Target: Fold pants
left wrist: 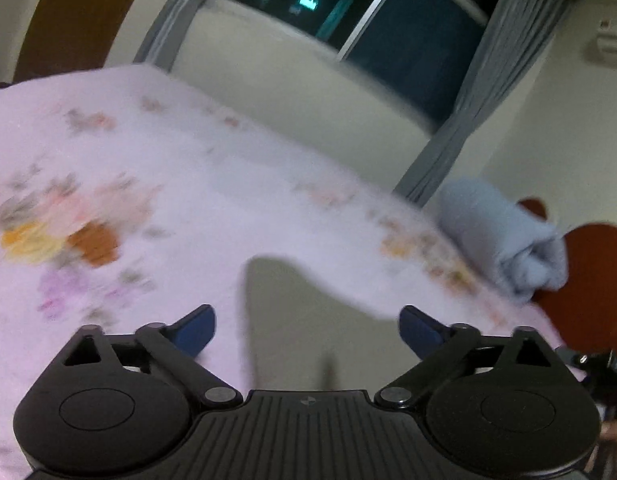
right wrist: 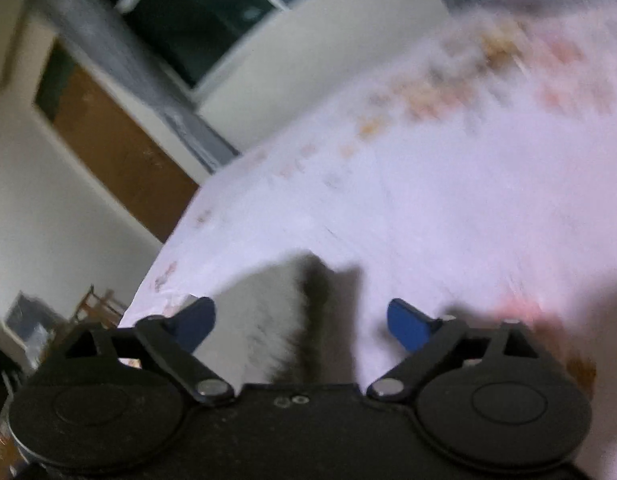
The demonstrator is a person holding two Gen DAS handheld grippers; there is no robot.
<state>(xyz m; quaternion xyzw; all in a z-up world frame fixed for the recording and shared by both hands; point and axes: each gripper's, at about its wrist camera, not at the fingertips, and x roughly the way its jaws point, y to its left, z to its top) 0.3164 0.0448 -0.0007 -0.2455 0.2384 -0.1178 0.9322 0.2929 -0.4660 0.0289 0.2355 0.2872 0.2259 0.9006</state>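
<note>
A bed [left wrist: 212, 184] with a pale floral sheet fills both blurred views. Grey pants [left wrist: 308, 312] lie on it at lower centre, between the spread fingers of the left hand-held gripper [left wrist: 307, 330], untouched. The right hand-held gripper [right wrist: 301, 326] is likewise wide open over the cloth. A rolled blue blanket [left wrist: 504, 236] sits at the right.

A bed [left wrist: 236, 184] under a pale floral sheet carries beige pants [left wrist: 292, 312] and a rolled blue blanket [left wrist: 504, 236].
</note>
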